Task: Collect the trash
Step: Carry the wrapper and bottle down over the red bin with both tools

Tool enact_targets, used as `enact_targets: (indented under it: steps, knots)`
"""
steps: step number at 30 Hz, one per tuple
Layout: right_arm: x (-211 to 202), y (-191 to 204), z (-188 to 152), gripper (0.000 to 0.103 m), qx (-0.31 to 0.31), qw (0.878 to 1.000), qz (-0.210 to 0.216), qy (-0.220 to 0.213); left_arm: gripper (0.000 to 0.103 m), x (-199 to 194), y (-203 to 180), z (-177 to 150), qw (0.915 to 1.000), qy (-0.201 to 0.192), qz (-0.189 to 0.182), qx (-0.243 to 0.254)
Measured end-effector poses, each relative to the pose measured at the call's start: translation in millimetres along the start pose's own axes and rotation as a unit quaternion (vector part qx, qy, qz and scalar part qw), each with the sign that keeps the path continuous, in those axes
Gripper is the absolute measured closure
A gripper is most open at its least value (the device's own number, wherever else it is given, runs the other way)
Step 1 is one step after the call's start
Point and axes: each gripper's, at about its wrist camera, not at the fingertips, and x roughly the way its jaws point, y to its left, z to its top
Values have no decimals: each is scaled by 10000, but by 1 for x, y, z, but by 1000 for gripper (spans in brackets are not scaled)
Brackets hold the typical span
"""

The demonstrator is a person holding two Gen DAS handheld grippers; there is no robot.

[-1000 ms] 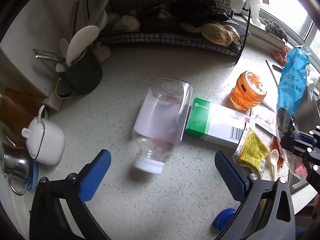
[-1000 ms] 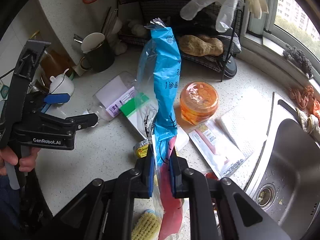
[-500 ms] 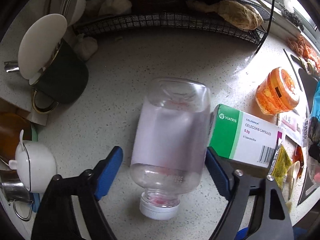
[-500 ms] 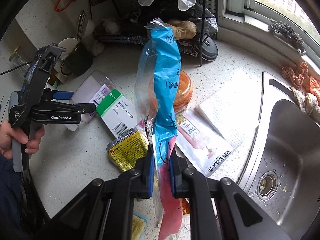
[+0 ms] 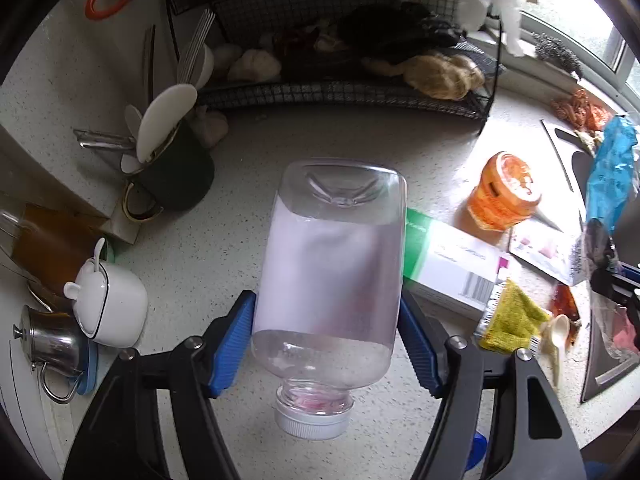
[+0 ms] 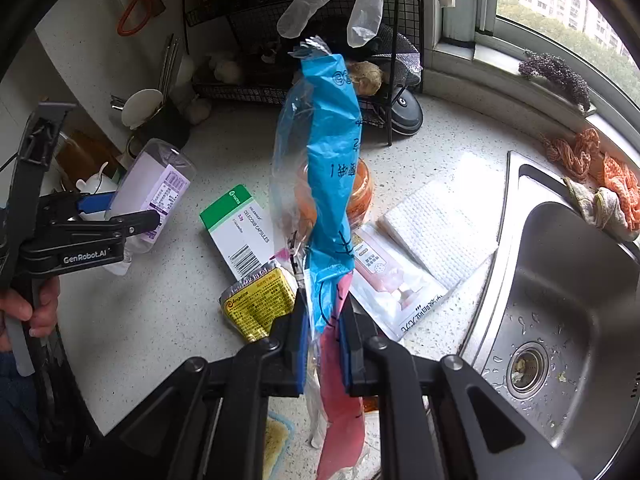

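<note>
Both L fingers [image 5: 232, 344] now clamp bottle [image 5: 328, 280], lifted off counter [image 5: 248, 160].

Bare tabletop [image 5: 224, 248] lies left of the clear bottle [image 5: 328, 280]; the medicine box [image 5: 448, 264] crowds its right, the dark mug [image 5: 176, 176] behind-left.

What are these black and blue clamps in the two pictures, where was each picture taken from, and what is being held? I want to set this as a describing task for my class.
No robot here: a person holds a hand-operated claw in each hand, and each claw carries a camera looking along its fingers.

The left claw view shows it closed on a clear plastic bottle with a white cap.

The right claw view shows it pinching a blue plastic bag.

On the speckled counter lie a green-and-white medicine box, a yellow sachet, an orange jar and a pink packet. A steel sink sits to the right.
</note>
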Motion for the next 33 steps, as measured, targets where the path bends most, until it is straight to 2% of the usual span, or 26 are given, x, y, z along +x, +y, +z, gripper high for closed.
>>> enact_targets:
  steps: [6,11,18,22,27,33]
  knots:
    - [-35,-3,-28,92,104,9997,-90,-194,35,-55,-45,-20,9980,-361,-397,321]
    - [-75,-12,-68,92,312,9986,-249,-343,35,-91,-96,-46,9929,-526,-712,792]
    - [-138,-33,-145,92,755,9941,-542,-550,35,-135,-172,-95,9805,-633,-1166,1451]
    - [-165,-54,-197,92,1247,9884,-694,-520,35,-163,-219,-130,9711,-723,-1356,1825]
    - [-187,-65,-264,92,1584,9828,-832,-455,35,-178,-269,-183,9651,-581,-1526,2047]
    - [-197,-68,-332,92,1876,9772,-952,-297,35,-171,-311,-244,9588,-234,-1618,2323]
